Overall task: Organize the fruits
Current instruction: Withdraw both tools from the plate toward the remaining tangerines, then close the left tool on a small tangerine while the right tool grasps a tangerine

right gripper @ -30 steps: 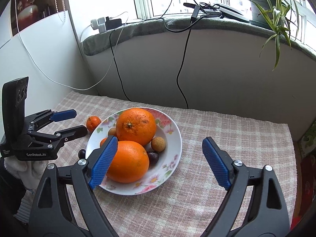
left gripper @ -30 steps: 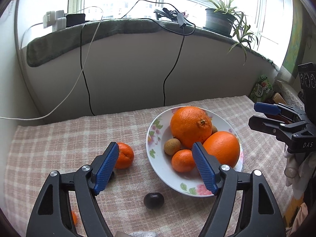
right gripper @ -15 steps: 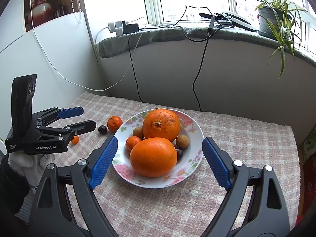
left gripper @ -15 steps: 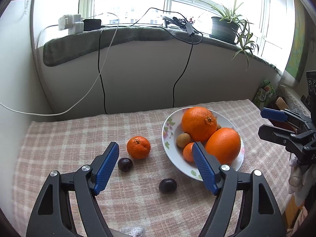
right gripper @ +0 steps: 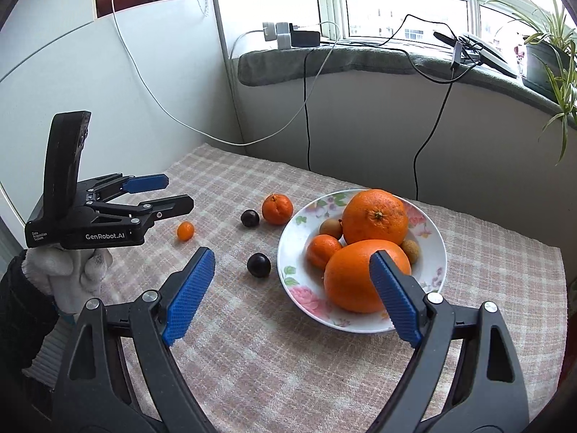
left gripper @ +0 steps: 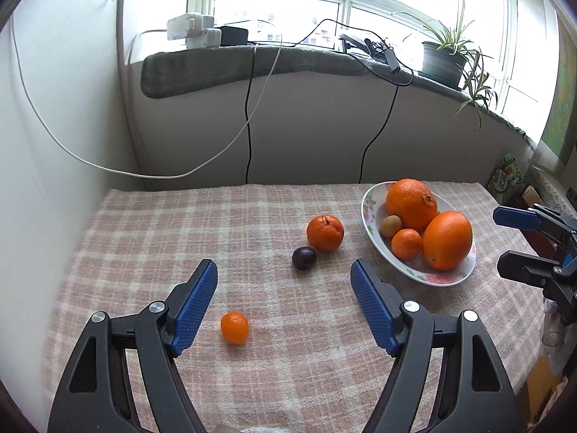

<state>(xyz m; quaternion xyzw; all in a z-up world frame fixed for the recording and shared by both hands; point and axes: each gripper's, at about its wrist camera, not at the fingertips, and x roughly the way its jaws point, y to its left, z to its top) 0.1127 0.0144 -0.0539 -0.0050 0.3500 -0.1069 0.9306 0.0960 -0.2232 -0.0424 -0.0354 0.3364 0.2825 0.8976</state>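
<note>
A flowered white plate [right gripper: 288,249] holds two large oranges [right gripper: 375,216], a small mandarin [right gripper: 322,249] and small brown fruits. Left of it on the checked cloth lie a mandarin [right gripper: 277,209], two dark plums [right gripper: 259,265] [right gripper: 250,218] and a tiny orange fruit [right gripper: 185,231]. My right gripper [right gripper: 293,258] is open above the plate's near left rim, with nothing held. My left gripper [left gripper: 284,274] is open and empty over the cloth. The tiny orange fruit [left gripper: 234,327] lies just inside its left finger; one plum [left gripper: 304,258] and the mandarin [left gripper: 325,232] lie ahead of it. The plate [left gripper: 368,213] is to its right.
A white wall panel [right gripper: 108,90] closes the table's left side and a low wall with a padded sill [left gripper: 288,61] runs along the back. Cables [left gripper: 249,126] hang from the sill to the table. A potted plant [left gripper: 443,61] stands on the sill at the right.
Both grippers have shifted left and drawn back, still open and empty. The plate has slid rightward in both views, and the loose fruits on the cloth, including the tiny orange one, have come into view.
</note>
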